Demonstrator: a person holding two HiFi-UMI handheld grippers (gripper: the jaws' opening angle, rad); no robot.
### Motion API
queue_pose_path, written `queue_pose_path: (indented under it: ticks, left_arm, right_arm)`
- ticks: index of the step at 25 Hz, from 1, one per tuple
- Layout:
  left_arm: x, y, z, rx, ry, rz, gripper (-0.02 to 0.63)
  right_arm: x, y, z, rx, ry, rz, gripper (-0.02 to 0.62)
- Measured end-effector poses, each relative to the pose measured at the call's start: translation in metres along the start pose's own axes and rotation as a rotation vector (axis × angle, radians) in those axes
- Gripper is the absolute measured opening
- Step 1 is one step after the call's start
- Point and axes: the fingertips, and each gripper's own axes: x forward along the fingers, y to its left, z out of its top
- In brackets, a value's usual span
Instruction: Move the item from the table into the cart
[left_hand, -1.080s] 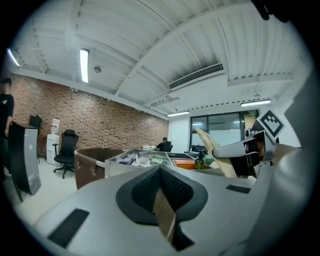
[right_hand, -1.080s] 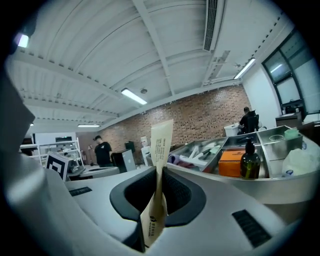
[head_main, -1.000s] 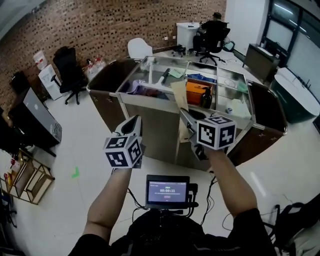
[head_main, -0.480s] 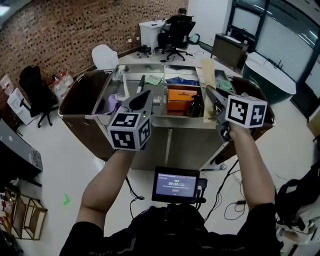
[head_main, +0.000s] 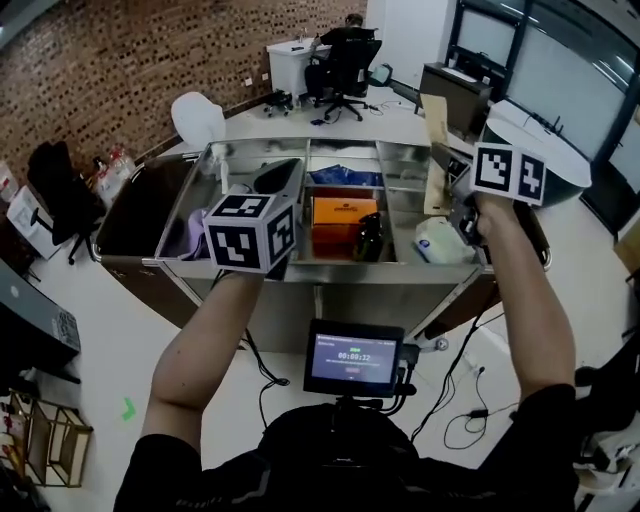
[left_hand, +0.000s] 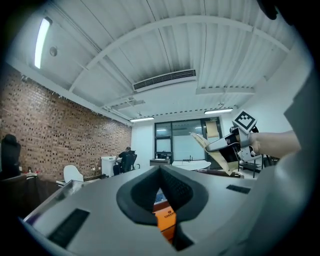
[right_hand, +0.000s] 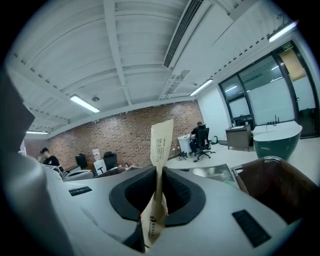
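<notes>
Before us a box (head_main: 343, 213) lies in the table's (head_main: 400, 271) middle compartment, a bottle (head_main: 368, 238) just right of it, the packet (head_main: 435, 150) above the right compartments.

Bg: brick wall (head_main: 120, 60), big windows (head_main: 575, 75) w/ dark frames, pale floor (head_main: 110, 330), blk office chair (head_main: 60, 190), ceiling strip light (left_hand: 42, 42)

Light: bright and even, from ceiling strip lights (left_hand: 42, 42) and tall windows (right_hand: 260, 100).
Edges: strong fisheye bending; black corners in both gripper views.
Focus: mostly sharp.
</notes>
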Motion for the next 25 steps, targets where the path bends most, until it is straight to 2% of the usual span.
queue_pose_path:
  ticks: [4,9,13,18,25]
  left_arm:
    - [0.043,0.01,-0.002,0.017,0.013,0.008,0.0]
    - [0.082,0.034,-0.021,-0.009,0.045,-0.031,0.0]
    - [0.092,0.032,-0.033,-0.011,0.068,-0.071,0.0]
    - [0.103,0.027,-0.051,-0.012,0.08,-0.094,0.0]
    - [0.106,0.024,-0.074,-0.049,0.104,-0.094,0.0]
  right_arm:
    - [0.042,-0.029,-0.004,0.038,0.028,0.015,0.017]
    - [0.087,-0.057,-0.044,0.073,0.126,-0.041,0.017]
    - [0.09,-0.078,-0.095,0.144,0.216,-0.094,0.017]
    - [0.095,-0.099,-0.151,0.164,0.356,-0.145,0.017]
    - [0.099,-0.1,-0.186,0.138,0.523,-0.147,0.017]
